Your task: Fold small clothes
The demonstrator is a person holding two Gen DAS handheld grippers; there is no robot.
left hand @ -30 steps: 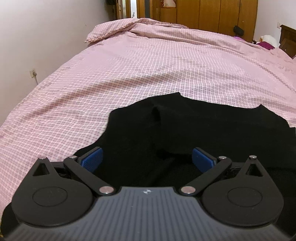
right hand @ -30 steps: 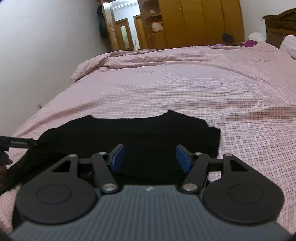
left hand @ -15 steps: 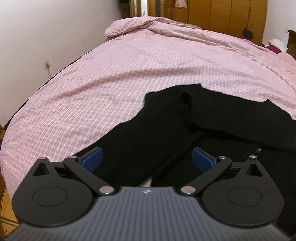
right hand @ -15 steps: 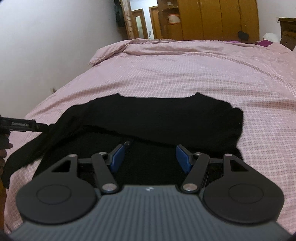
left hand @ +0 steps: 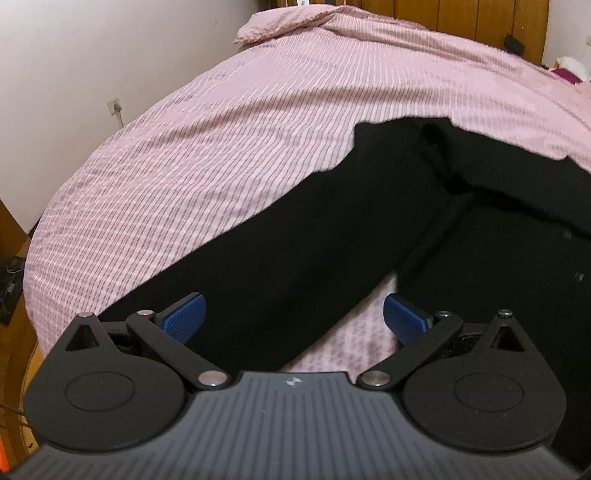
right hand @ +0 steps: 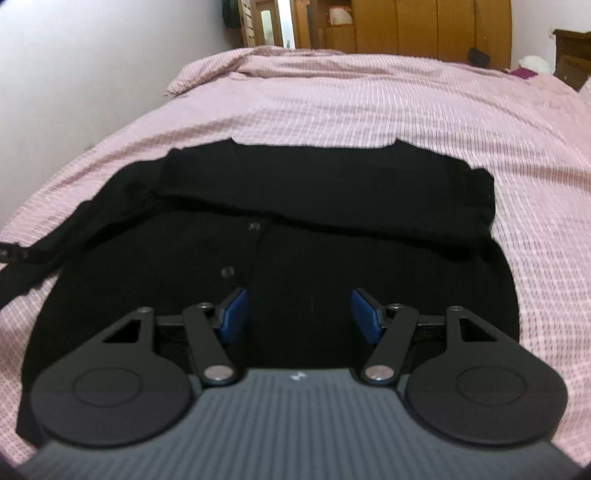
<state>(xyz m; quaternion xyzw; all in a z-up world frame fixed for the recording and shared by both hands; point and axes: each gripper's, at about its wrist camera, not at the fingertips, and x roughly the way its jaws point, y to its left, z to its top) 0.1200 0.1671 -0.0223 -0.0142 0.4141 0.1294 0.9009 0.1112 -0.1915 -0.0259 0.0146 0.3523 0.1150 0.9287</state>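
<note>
A black long-sleeved top [right hand: 295, 229] lies on the pink checked bed, its far edge folded over toward me. In the left wrist view its left sleeve [left hand: 280, 258] stretches diagonally out from the body toward the near left. My left gripper [left hand: 293, 319] is open and empty, just above the lower end of that sleeve. My right gripper [right hand: 299, 314] is open and empty, over the middle of the top's body, near its small buttons [right hand: 226, 272].
The pink checked bedcover [left hand: 221, 140] fills most of both views. A white wall [left hand: 74, 74] with a socket runs along the left. Wooden wardrobes [right hand: 424, 26] stand beyond the bed's far end. The bed's left edge drops to the floor [left hand: 11, 288].
Both grippers have drawn back toward the near edge of the bed. The left one swung left, so the sleeve now lies stretched out under it. Both stayed open.
</note>
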